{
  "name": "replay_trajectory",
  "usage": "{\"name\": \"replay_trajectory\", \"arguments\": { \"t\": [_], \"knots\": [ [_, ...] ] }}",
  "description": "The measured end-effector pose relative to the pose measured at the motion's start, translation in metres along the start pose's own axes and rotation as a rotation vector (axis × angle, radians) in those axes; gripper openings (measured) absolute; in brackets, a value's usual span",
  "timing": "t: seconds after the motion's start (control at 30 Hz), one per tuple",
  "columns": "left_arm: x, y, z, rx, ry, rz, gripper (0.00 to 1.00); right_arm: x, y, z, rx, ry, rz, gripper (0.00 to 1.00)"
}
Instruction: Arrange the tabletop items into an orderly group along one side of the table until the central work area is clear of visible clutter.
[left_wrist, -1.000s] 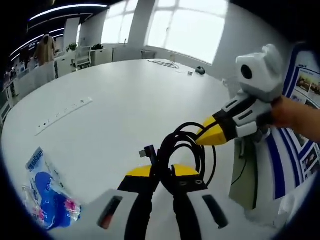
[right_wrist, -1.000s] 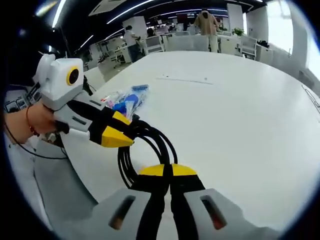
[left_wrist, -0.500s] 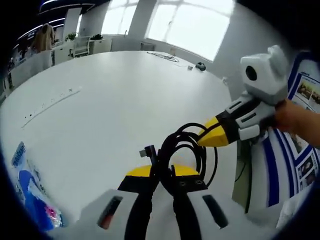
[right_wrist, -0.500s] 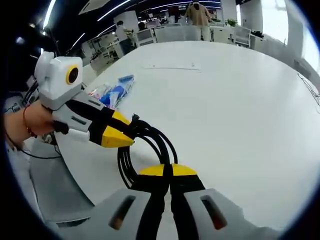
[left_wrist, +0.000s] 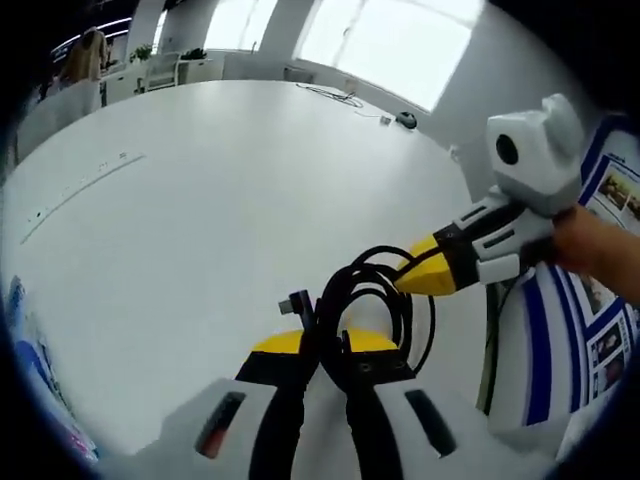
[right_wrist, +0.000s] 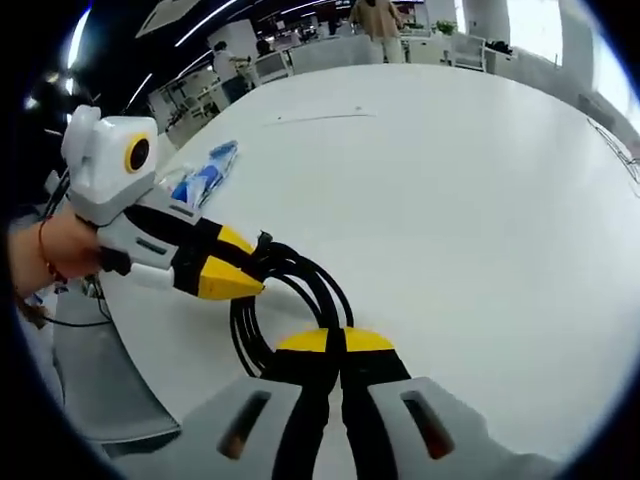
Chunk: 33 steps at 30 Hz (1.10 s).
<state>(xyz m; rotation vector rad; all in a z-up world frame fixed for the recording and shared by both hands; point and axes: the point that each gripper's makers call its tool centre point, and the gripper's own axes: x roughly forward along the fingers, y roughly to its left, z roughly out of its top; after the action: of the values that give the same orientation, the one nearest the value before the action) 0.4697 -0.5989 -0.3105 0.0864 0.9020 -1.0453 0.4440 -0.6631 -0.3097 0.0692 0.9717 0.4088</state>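
You are clenching the coiled cable (left_wrist: 365, 300) with both grippers, the left gripper (left_wrist: 322, 345) and the right gripper (right_wrist: 333, 343) each pinching a side of the loop above the table (left_wrist: 200, 240) near its edge. Keeping both grips firm, lower it flat beside the blue packet (right_wrist: 203, 175) farther along that edge.

Black coiled cable (left_wrist: 365, 300) hangs over white table (left_wrist: 200, 230); blue packet (right_wrist: 205, 175) lies near its edge.
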Motion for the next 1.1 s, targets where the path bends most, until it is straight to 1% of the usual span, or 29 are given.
{"name": "replay_trajectory", "arguments": {
  "t": [0.17, 0.27, 0.4, 0.6, 0.73, 0.83, 1.1],
  "knots": [
    [0.009, 0.005, -0.002, -0.019, 0.014, 0.005, 0.11, 0.007, -0.007, -0.003, 0.023, -0.003, -0.008, 0.00],
    [0.012, 0.007, -0.002, -0.024, 0.013, 0.013, 0.11, 0.010, -0.010, -0.002, 0.034, -0.018, -0.016, 0.00],
    [0.017, 0.012, -0.005, -0.038, 0.020, 0.024, 0.11, 0.014, -0.011, -0.002, 0.050, -0.027, -0.017, 0.00],
    [0.020, 0.014, -0.005, -0.046, 0.021, 0.033, 0.11, 0.018, -0.015, -0.004, 0.067, -0.035, -0.037, 0.00],
    [0.023, 0.016, -0.009, -0.048, 0.031, 0.038, 0.12, 0.021, -0.016, -0.005, 0.073, -0.038, -0.041, 0.00],
    [0.023, 0.016, -0.008, -0.049, 0.026, 0.037, 0.12, 0.022, -0.018, -0.006, 0.082, -0.039, -0.048, 0.01],
    [0.022, 0.016, -0.008, -0.027, 0.019, 0.028, 0.14, 0.024, -0.019, -0.008, 0.092, -0.045, -0.059, 0.02]
  ]
}}
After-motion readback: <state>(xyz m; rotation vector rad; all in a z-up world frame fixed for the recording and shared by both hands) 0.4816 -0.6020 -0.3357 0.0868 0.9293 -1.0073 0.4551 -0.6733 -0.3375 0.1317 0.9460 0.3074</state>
